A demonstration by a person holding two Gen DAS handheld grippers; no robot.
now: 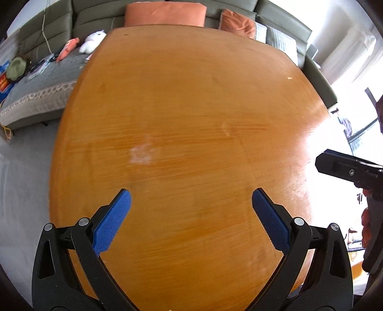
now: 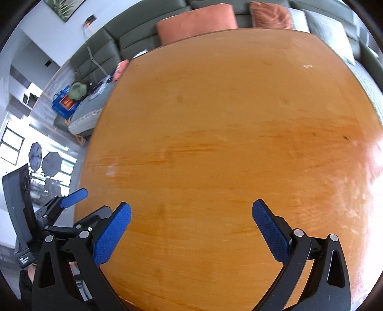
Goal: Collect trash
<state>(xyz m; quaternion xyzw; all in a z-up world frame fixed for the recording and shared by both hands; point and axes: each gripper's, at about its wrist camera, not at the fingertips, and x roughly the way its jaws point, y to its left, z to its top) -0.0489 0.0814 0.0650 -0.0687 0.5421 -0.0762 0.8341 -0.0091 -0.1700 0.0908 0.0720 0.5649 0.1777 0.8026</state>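
Observation:
My left gripper (image 1: 191,198) is open and empty above the near part of an orange wooden table (image 1: 186,107). My right gripper (image 2: 191,211) is open and empty above the same table (image 2: 227,119). A tiny pale scrap (image 1: 290,78) lies near the table's far right edge; it also shows in the right wrist view (image 2: 308,66). The right gripper shows at the right edge of the left wrist view (image 1: 340,165). The left gripper shows at the lower left of the right wrist view (image 2: 71,198). No other trash is visible.
A grey-green sofa (image 1: 47,31) wraps behind the table with orange cushions (image 1: 165,13), soft toys (image 1: 92,41) and small clutter. A blue bag (image 2: 63,104) stands by the sofa's end. Grey floor (image 1: 26,167) lies left. Bright windows lie right.

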